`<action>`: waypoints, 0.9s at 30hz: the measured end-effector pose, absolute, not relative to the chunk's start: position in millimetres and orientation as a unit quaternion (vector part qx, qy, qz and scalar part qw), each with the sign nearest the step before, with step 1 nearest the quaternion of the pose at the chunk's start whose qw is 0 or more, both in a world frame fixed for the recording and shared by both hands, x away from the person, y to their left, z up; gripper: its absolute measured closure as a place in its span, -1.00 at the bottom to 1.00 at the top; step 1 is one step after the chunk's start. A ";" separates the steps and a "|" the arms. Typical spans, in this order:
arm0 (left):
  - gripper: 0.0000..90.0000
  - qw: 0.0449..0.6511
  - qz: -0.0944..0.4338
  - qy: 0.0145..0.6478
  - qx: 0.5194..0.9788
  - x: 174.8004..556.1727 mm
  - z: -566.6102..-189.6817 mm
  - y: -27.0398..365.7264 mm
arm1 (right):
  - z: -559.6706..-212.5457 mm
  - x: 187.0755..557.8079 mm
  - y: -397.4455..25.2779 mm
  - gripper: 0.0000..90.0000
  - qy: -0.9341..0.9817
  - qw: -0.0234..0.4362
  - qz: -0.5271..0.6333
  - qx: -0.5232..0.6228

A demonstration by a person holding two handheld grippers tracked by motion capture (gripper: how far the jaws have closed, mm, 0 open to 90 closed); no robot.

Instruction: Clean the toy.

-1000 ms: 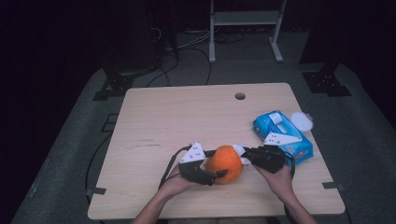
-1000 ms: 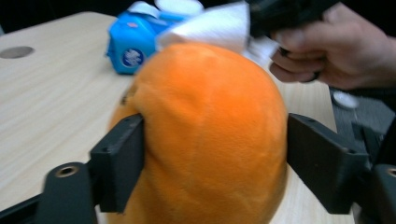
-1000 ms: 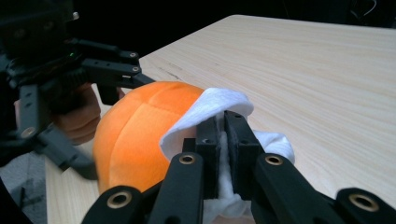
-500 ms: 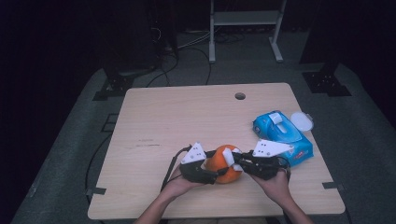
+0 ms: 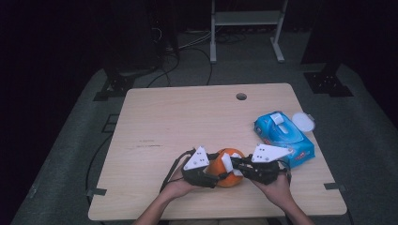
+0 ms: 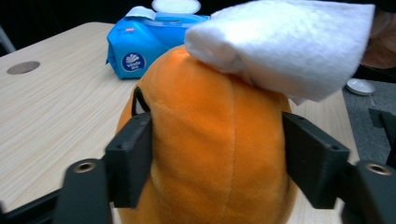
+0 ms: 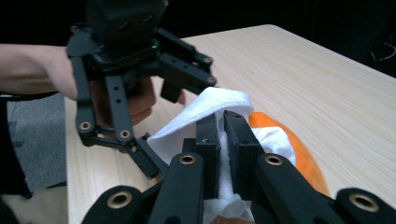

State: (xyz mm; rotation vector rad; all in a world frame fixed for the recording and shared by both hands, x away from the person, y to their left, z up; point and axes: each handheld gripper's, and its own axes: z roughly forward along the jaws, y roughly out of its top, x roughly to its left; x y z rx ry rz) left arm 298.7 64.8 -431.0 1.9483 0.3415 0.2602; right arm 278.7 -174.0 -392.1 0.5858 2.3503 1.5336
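the left gripper [image 6: 217,154] clamps the round orange plush toy [image 6: 210,140] between its jaws; the right gripper [image 7: 223,135] pinches a folded white wipe [image 7: 205,112], pressed atop the toy.

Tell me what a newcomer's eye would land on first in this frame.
The orange plush toy near the table's front edge, clamped by the left gripper. The right gripper presses a white wipe on top of it. A blue wipes pack lies to its right.

The high view looks down on the whole table [image 5: 155,117]; both gripper views sit close, sharing the orange plush [image 6: 210,154].
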 end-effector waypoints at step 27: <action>-0.29 0.538 0.120 0.112 0.827 289.0 -434.1 51.4 | -387.5 284.8 -173.0 0.87 0.822 0.153 0.502 0.223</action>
